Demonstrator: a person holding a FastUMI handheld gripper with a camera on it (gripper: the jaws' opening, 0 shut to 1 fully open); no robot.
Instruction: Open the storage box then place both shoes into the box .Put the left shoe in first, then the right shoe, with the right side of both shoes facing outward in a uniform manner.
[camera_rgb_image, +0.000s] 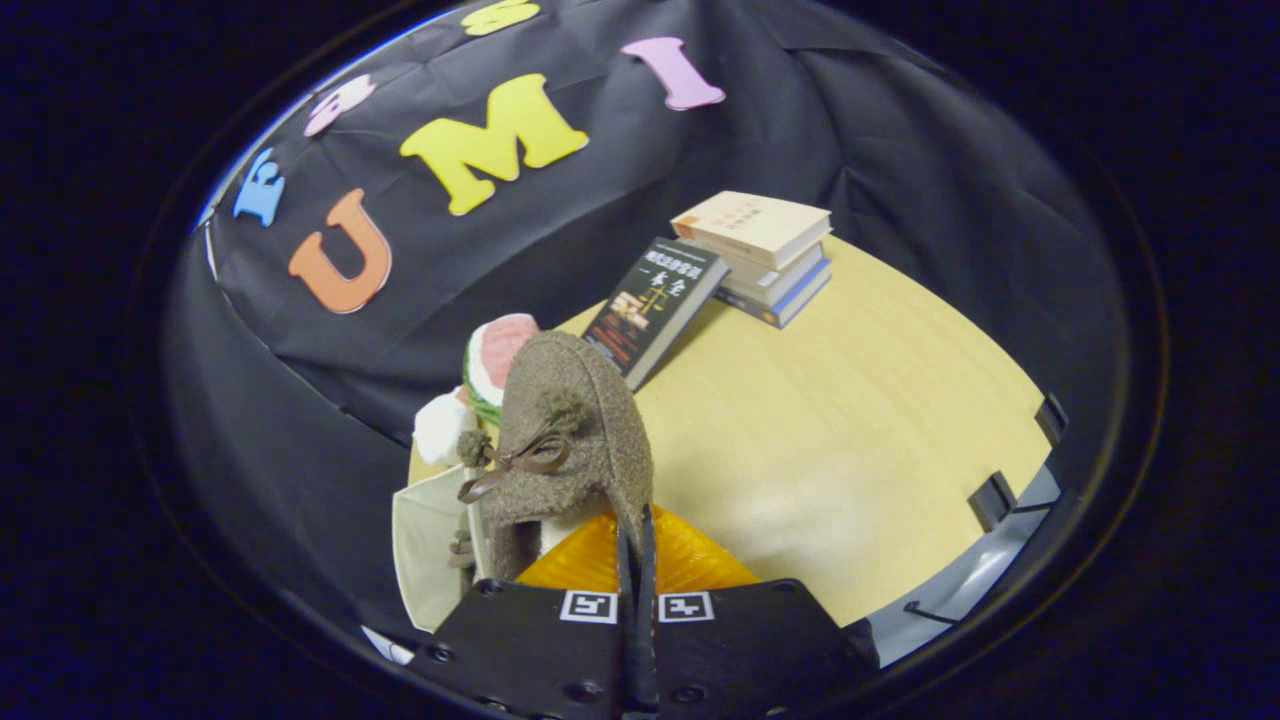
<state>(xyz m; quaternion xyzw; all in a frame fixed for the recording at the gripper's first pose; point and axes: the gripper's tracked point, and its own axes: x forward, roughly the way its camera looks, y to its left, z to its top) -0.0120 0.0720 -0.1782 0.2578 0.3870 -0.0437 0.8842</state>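
Light wooden tabletop (850, 420) takes up most of what we see, and it's pretty roomy: the whole stretch to the right of the fingers is bare wood out to the rounded edge, where a couple of small black clips (992, 500) sit on the rim. Further back, a black paperback book (655, 305) leans against a stack of pale books (765, 255), well apart from us.

Left side is tighter. We've got the brown fuzzy felt shoe (565, 440) right at the fingers, toe pointing away from us, with two little pom-poms and a thin brown lace bow on top. It looks lifted, and its rear edge runs down into the slit between our fingers.

Our gripper (637, 560) is pressed nearly together, pinching that rear edge of the shoe, far as we can tell.

Just below and left of the shoe is the white storage box (425, 545), its open corner showing something brown inside. Beyond the shoe there's a plush toy in pink, white and green (490, 360).
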